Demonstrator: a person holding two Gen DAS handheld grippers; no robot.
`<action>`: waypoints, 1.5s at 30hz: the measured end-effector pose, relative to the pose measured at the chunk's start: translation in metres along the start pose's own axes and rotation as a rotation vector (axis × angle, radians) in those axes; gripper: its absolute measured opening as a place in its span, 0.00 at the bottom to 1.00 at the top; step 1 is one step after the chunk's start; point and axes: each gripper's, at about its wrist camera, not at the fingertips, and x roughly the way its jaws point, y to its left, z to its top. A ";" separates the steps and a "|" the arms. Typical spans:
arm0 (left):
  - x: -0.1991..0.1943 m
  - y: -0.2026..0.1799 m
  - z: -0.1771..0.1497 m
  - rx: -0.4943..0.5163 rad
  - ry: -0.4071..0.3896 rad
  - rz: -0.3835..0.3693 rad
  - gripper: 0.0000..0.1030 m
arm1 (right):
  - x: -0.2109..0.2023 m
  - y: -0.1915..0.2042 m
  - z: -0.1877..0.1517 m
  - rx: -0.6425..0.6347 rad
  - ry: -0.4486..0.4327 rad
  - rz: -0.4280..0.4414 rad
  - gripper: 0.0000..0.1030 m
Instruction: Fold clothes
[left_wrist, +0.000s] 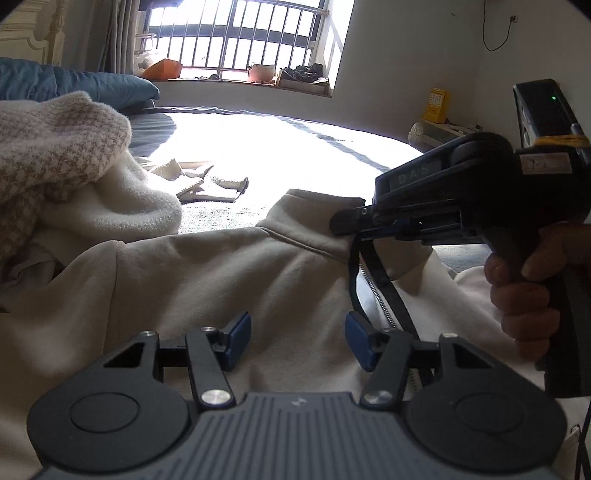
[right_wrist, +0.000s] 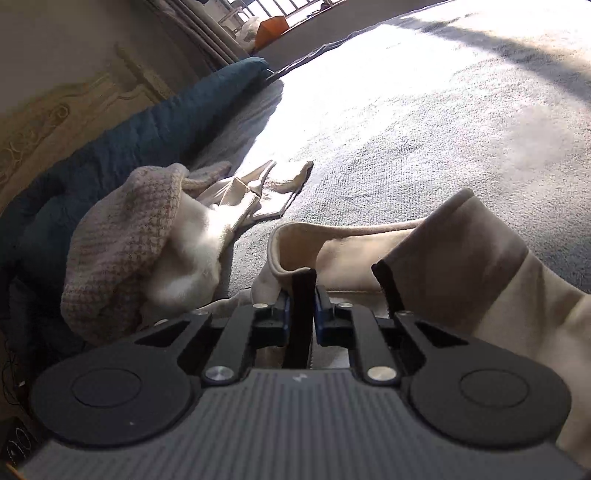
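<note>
A beige zip-front jacket (left_wrist: 221, 280) lies spread on the bed, collar toward the window. My left gripper (left_wrist: 297, 332) hovers open just over its chest panel, with only flat cloth beneath the blue pads (left_wrist: 238, 332). My right gripper (left_wrist: 345, 225), held by a hand (left_wrist: 524, 280), is shut on the collar's front edge. In the right wrist view the right gripper (right_wrist: 302, 295) pinches the black zipper trim (right_wrist: 303, 284), and the jacket collar (right_wrist: 369, 243) stands up around it. The silver zipper teeth (left_wrist: 376, 295) run down below the grip.
A heap of houndstooth knit and white fleece (left_wrist: 55, 147) lies at the left, beside the jacket. Small cream pieces of cloth (left_wrist: 207, 181) rest further back on the grey bedspread (right_wrist: 443, 129). A blue quilt (left_wrist: 92, 85) lines the headboard side. A barred window (left_wrist: 240, 37) is behind.
</note>
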 end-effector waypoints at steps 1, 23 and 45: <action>0.006 -0.004 0.001 0.010 0.011 0.001 0.56 | -0.003 0.010 0.002 -0.065 -0.006 -0.029 0.10; 0.026 -0.011 -0.014 0.027 0.047 0.035 0.59 | 0.010 0.046 -0.034 -0.488 0.058 -0.285 0.27; -0.128 -0.010 -0.005 -0.039 0.069 0.032 0.65 | -0.243 0.003 -0.138 0.018 0.020 -0.443 0.28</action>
